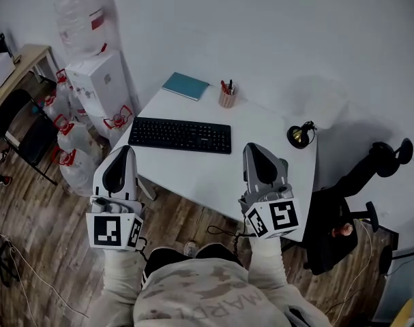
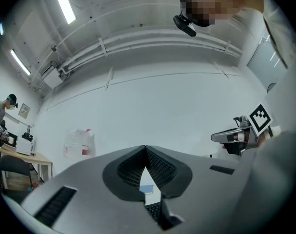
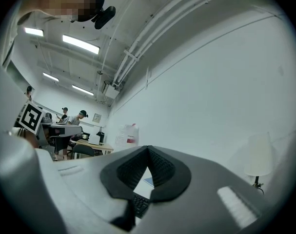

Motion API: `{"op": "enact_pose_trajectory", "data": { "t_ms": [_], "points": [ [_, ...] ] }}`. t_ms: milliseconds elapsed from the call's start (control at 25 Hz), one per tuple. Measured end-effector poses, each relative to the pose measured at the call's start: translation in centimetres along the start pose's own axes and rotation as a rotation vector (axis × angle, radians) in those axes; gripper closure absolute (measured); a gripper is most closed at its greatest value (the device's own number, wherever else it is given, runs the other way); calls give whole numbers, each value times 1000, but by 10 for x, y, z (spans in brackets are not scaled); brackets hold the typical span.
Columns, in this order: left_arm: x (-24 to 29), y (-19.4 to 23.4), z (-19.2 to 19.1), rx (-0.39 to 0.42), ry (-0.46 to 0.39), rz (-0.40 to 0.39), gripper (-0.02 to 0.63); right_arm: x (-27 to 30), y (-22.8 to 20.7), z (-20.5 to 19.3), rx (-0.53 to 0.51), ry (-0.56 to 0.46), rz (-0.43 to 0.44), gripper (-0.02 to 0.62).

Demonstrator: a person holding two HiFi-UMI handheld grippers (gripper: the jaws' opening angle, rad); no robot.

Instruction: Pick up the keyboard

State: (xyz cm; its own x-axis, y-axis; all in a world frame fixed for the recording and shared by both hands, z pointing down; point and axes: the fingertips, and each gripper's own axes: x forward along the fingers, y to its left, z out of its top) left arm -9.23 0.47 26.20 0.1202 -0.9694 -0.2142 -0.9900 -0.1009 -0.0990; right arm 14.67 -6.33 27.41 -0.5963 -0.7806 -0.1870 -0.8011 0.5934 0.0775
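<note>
I saw left gripper [image 1: 125, 150] and right gripper [image 1: 253, 148], jaws pressed together, empty, above near edge of desk [image 1: 261, 125]; keyboard [image 1: 181, 135] untouched between.

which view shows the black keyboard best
The head view: the whole black rectangular keyboard lies in plain sight on the white table. The left and right gripper views each catch only a sliver of keys low in frame.

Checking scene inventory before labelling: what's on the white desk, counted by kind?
black keyboard: 1
teal notebook: 1
pen holder: 1
desk lamp: 1
Total: 4
</note>
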Motion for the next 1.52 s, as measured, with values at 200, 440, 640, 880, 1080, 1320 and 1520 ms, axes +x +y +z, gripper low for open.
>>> {"op": "enact_pose_trajectory", "data": {
  "t_ms": [200, 440, 640, 880, 1080, 1320, 1520],
  "points": [
    [14, 10, -14, 2, 34, 23, 600, 21, -5, -15, 12, 21, 18, 586],
    [37, 24, -28, 4, 53, 20, 600, 45, -13, -28, 40, 30, -3, 586],
    [70, 42, -37, -4, 57, -6, 600, 73, -21, -36, 44, 38, -36, 586],
    [112, 68, -49, -13, 64, -41, 600, 111, -31, -43, 47, 47, -87, 586],
    [145, 93, -60, -19, 71, -74, 600, 143, -37, -52, 55, 66, -136, 586],
    [179, 114, -83, -28, 106, -121, 600, 171, -43, -75, 63, 123, -182, 586],
    [198, 126, -113, -61, 158, -160, 600, 181, -45, -104, 95, 191, -229, 586]
  ]
}}
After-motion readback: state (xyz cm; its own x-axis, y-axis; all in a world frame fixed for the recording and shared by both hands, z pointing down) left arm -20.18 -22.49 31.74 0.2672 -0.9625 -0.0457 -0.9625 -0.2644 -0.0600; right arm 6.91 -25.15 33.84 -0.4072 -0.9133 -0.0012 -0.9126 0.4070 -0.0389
